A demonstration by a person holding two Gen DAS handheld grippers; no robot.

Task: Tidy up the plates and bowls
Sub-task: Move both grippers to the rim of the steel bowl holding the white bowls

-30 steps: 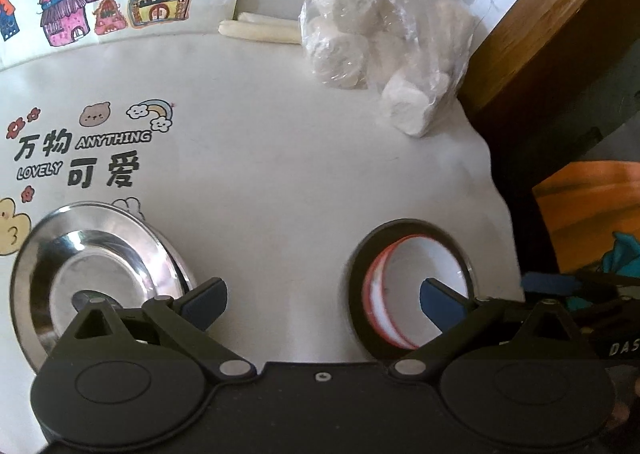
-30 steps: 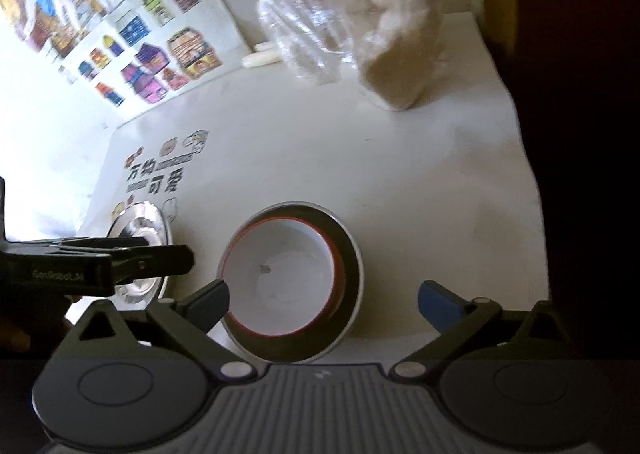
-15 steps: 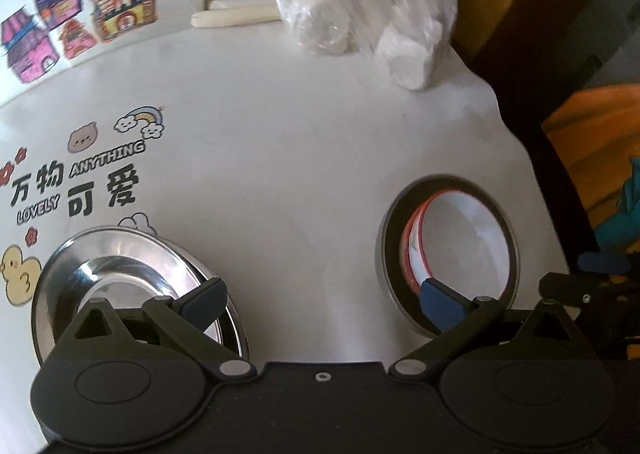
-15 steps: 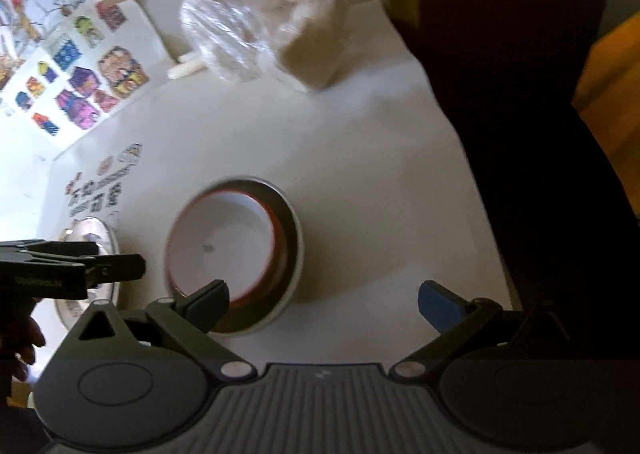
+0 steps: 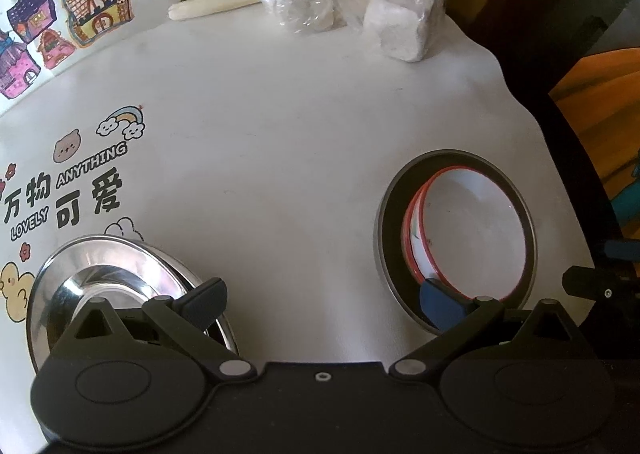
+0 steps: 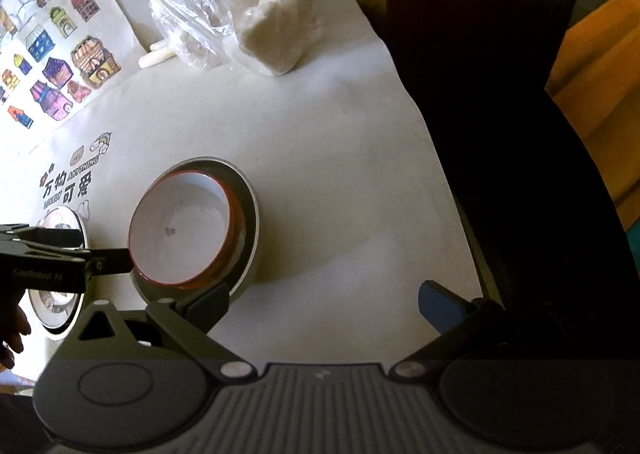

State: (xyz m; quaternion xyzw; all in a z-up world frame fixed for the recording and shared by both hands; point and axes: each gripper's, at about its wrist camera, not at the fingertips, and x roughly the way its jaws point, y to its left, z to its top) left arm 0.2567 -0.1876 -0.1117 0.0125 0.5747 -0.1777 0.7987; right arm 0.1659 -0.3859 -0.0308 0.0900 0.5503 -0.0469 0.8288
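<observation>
**Both grippers moved over the counter**

The left gripper has shifted to the right: its right finger now overlaps the near rim of the white bowl. In the right wrist view, the right gripper has moved right, so the bowl and its steel plate now lie at the left finger.

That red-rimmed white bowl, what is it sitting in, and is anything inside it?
The red-rimmed white bowl sits nested inside a larger grey bowl. Inside, only a small dark speck shows. The grey bowl's bottom is covered.
</observation>
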